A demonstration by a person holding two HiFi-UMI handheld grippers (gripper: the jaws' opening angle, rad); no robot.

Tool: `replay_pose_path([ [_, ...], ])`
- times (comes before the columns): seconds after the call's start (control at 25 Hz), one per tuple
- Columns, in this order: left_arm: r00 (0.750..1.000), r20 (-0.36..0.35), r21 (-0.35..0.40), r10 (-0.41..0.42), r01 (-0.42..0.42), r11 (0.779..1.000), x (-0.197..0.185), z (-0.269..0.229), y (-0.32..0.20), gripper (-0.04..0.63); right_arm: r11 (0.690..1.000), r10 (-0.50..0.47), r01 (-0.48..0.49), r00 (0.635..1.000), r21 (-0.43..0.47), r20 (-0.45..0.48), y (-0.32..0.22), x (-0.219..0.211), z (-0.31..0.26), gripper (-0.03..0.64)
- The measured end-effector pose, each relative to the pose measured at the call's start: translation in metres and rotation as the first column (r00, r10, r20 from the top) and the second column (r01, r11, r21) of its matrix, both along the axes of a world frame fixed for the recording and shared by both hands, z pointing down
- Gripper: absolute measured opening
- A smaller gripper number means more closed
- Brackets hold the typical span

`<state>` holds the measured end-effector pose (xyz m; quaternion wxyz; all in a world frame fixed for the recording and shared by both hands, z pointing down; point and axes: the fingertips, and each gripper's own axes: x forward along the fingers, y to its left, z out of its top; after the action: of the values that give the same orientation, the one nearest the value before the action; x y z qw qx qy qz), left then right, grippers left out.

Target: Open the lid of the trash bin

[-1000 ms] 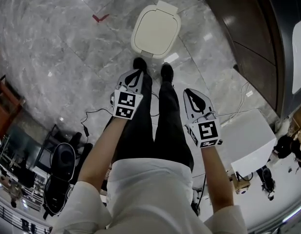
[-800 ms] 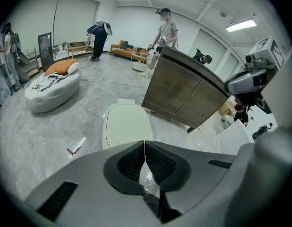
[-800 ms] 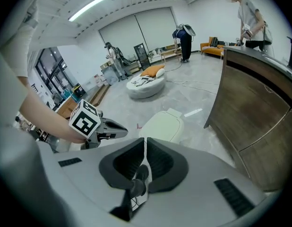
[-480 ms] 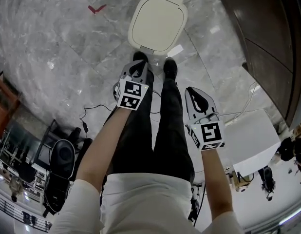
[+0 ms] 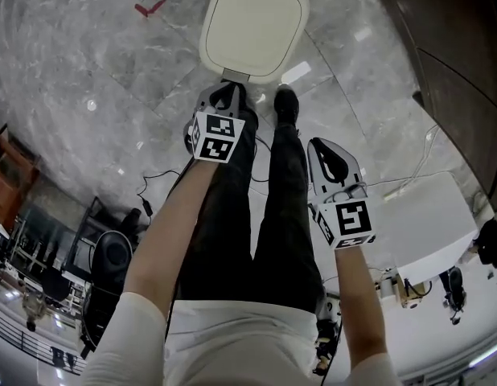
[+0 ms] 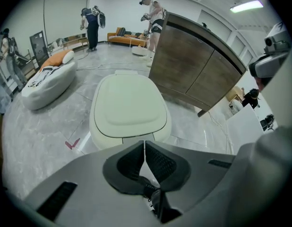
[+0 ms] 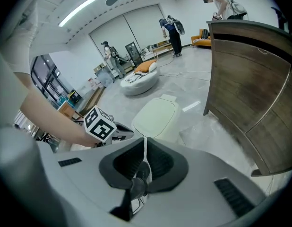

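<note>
bin lid (image 5: pixel 254 24) seemingly shut | left gripper (image 5: pixel 226 95) nearer, just short of bin lid, jaws pressed together | right gripper (image 5: pixel 322 153) farther back, likewise closed

We see the bin lid (image 5: pixel 253 24) as smooth cream plastic with a soft sheen; the floor (image 5: pixel 96 63) looks like polished grey marble, glossy enough to mirror the lights; the cabinet (image 6: pixel 193 70) shows matt brown wood grain; the left gripper (image 5: pixel 227 88) and right gripper (image 5: pixel 318 145) have matt grey plastic shells and black ribbed pads (image 6: pixel 161 164); the trousers (image 5: pixel 264 215) are dark cloth, the shirt (image 5: pixel 232 348) white cloth.
</note>
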<state>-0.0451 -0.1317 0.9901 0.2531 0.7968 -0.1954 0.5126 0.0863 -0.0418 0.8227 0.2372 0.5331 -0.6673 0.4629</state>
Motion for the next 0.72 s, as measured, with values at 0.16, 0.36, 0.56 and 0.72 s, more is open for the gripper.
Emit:
replay_pose_path([
  [0.16, 0.999, 0.033, -0.016, 0.033, -0.033, 0.999, -0.003, 0.016, 0.001, 0.021, 1.0, 0.021, -0.021, 1.0, -0.009, -0.004, 0.004, -0.003, 0.0, 0.035],
  [0.36, 0.997, 0.07, 0.005, 0.012, -0.013, 1.0, -0.006, 0.028, 0.004, 0.021, 0.999, 0.042, -0.042, 0.999, -0.013, -0.009, 0.014, 0.003, 0.004, 0.037],
  [0.56, 0.992, 0.129, -0.012, 0.008, -0.007, 1.0, -0.006, 0.031, 0.003, 0.021, 0.999, 0.05, -0.05, 0.999, -0.006, -0.018, 0.017, 0.008, 0.003, 0.035],
  [0.72, 0.994, 0.111, -0.049, -0.011, 0.017, 0.999, 0.001, 0.027, 0.001, 0.021, 0.999, 0.044, -0.044, 0.999, 0.014, -0.028, 0.019, 0.011, -0.009, 0.035],
])
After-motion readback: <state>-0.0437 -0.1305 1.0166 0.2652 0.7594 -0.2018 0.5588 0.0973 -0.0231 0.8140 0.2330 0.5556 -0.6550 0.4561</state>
